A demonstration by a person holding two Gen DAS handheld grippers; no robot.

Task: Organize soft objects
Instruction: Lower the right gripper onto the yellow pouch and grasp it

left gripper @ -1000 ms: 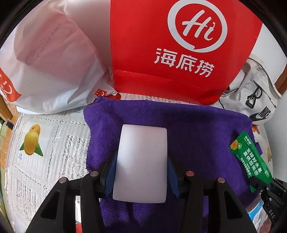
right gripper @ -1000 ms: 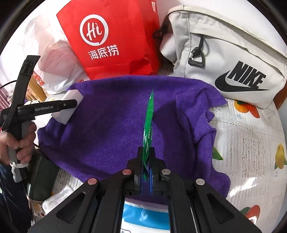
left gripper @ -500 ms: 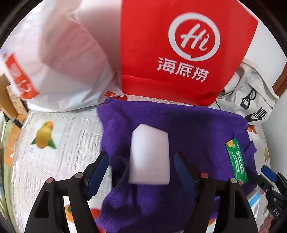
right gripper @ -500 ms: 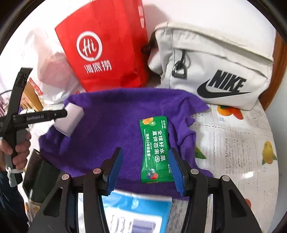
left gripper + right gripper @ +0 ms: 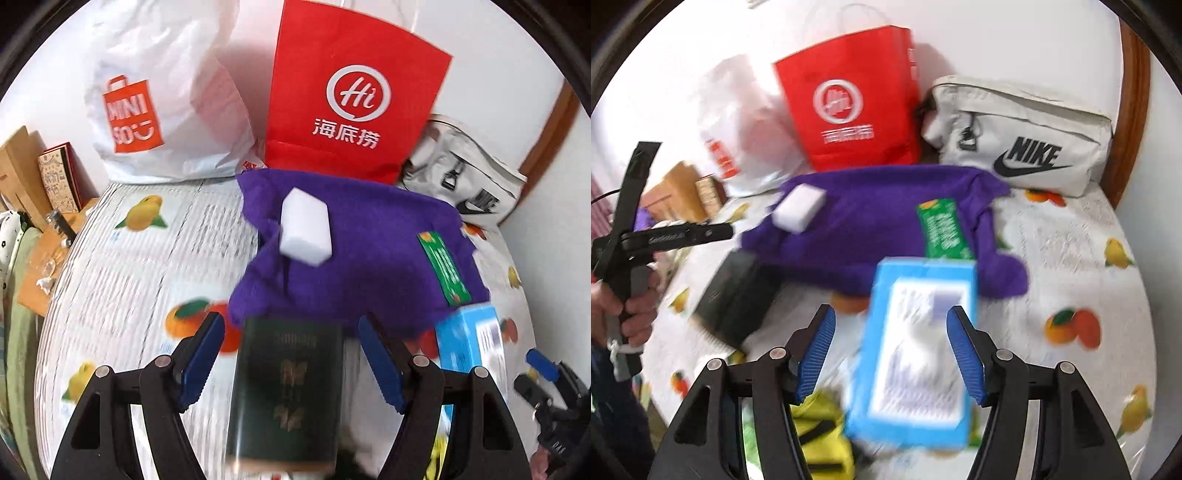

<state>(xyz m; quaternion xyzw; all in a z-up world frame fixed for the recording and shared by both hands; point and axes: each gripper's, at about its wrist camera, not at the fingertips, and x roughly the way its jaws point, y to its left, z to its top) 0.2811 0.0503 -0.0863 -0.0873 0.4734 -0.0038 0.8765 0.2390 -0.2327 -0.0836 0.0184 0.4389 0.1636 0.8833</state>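
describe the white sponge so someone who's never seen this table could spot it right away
Find the red paper bag standing at the back of the table; a purple cloth is spread just in front of it. The white sponge lies on the cloth's left part, a plain unprinted block, unlike the flat green packet on the cloth's right side.

Upper centre of the left wrist view: red paper bag (image 5: 354, 107) printed with a white "Hi" roundel above "海底捞"; upper left, white plastic bag (image 5: 166, 110) with an orange "MINI SO" shopping-bag logo. Upper right of the right wrist view: off-white pouch (image 5: 1023, 140) marked "NIKE" with swoosh.
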